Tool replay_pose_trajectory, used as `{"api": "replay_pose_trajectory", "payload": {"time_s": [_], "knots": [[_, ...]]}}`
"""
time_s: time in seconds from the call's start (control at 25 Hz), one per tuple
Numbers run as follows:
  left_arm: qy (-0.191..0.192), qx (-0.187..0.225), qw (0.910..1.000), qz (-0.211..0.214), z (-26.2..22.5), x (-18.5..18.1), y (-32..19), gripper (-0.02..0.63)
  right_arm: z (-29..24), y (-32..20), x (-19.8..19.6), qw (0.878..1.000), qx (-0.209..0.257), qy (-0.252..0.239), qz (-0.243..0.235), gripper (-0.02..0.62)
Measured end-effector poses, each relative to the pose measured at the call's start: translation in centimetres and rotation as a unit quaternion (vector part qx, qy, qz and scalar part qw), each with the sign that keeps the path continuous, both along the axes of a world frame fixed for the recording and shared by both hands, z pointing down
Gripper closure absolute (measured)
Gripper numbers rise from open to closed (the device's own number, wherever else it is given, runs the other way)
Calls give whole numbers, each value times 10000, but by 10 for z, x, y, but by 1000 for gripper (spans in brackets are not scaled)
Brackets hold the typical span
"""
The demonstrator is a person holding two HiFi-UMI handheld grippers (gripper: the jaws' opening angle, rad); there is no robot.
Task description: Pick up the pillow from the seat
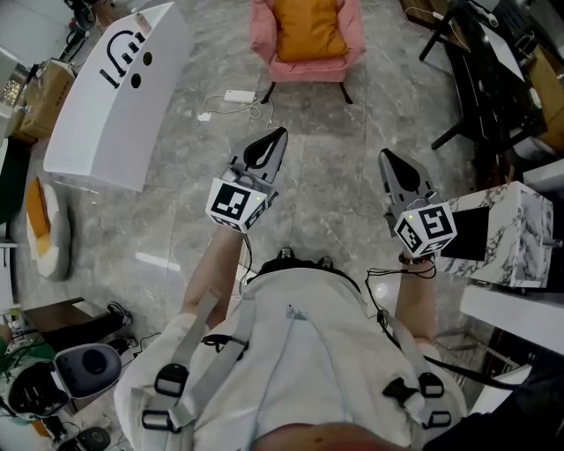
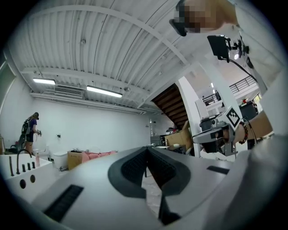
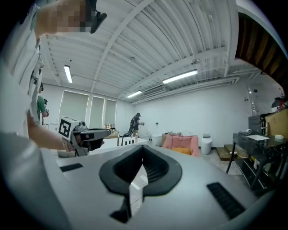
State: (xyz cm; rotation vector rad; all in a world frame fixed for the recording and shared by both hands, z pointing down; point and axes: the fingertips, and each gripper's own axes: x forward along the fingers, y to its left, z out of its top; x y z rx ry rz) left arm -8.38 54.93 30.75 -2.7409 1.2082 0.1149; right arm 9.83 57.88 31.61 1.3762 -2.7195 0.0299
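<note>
While the person stands well back from the seat, the head view looks steeply down on a white shirt with harness straps and both arms stretched forward over a grey marbled floor [image 1: 335,167]. The left tool [image 1: 280,134] and right tool [image 1: 388,157] each have their jaws pressed together with nothing between them, and both are held roughly level. That probably suits a walk-up: the orange pillow [image 1: 307,26] is too far away to grasp, so there is no reason yet to spread either tool. The pillow leans upright against the back of a pink armchair [image 1: 352,40] at 12 o'clock, well apart from both tools. A long white tub [image 1: 115,106] lies at 10 o'clock and a marble-patterned block [image 1: 520,229] at 3 o'clock.

Only the head view shows the open floor between the person and the chair. The right gripper view looks along its closed jaws across the room, showing the chair and pillow at about 1 o'clock, a white toilet [image 3: 206,143] just beside them, and a distant person [image 3: 136,121] by the far wall. The left gripper view shows the chair's pink edge at 10 o'clock, but not the pillow clearly.
</note>
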Motion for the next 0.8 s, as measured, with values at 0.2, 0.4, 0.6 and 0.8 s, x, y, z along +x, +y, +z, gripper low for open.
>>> {"api": "replay_pose_trajectory", "payload": {"time_s": [0.2,0.4,0.6,0.8], "knots": [[40,-16,10000,-25,1,-6,3,600,2,2,-2,10000,-49,-78,10,581],[88,-67,9999,10,1,-10,5,600,4,4,-7,9998,-89,-144,-59,581],[52,-69,10000,42,2,-11,7,569,7,6,-13,9996,-147,-168,-160,559],[67,-68,9999,68,-1,-14,8,518,7,7,-20,9993,-202,-203,-244,488]]}}
